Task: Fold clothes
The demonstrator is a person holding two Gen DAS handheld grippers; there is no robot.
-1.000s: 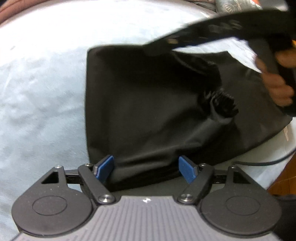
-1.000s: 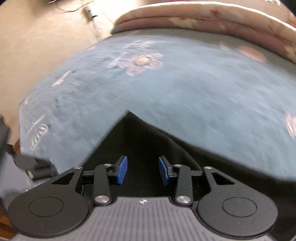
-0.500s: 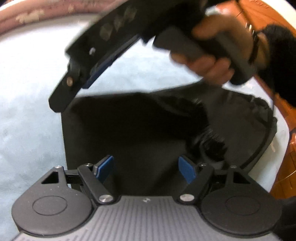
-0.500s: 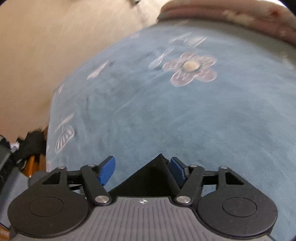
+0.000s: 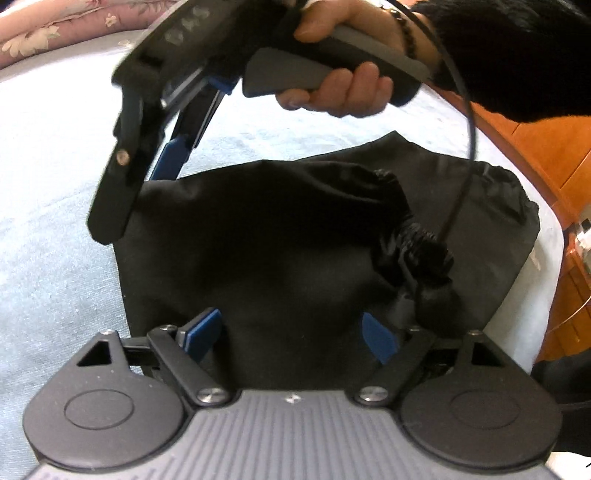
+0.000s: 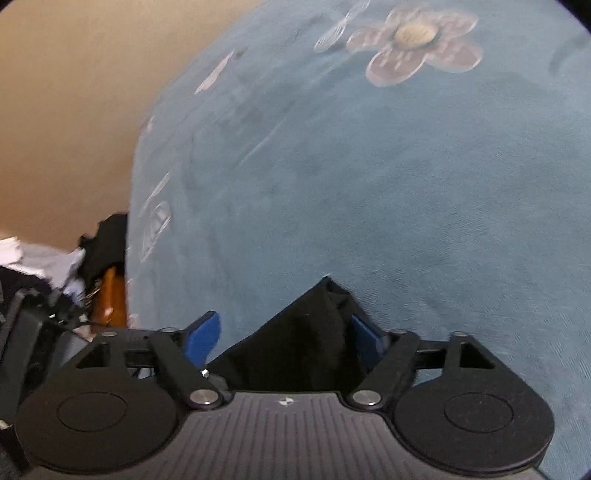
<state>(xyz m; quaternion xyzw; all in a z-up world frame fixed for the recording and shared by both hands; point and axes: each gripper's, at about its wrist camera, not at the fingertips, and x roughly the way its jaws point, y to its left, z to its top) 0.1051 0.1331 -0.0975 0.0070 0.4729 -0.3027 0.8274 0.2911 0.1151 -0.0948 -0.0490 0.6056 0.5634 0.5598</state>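
Observation:
A black garment point(image 5: 280, 243) lies folded on the light blue bedspread point(image 5: 55, 184). Its gathered elastic end point(image 5: 424, 247) bunches up at the right. My left gripper point(image 5: 291, 338) is open over the garment's near edge, with cloth between the blue pads and nothing gripped. My right gripper point(image 6: 282, 336) is open above the garment's far left corner point(image 6: 317, 332), which points up between its pads. From the left wrist view, the right gripper point(image 5: 147, 173) hangs over that corner, held by a hand.
The blue bedspread point(image 6: 369, 184) has a pink flower print point(image 6: 417, 40). A pink quilt point(image 5: 55, 26) lies at the far edge. Orange wooden furniture point(image 5: 546, 155) stands to the right. A pile of clothes point(image 6: 48, 262) sits by the bed's corner over beige floor.
My right gripper has opened and let go of the garment's corner, then lifted and tilted away. My left gripper has stayed open and moved further over the cloth.

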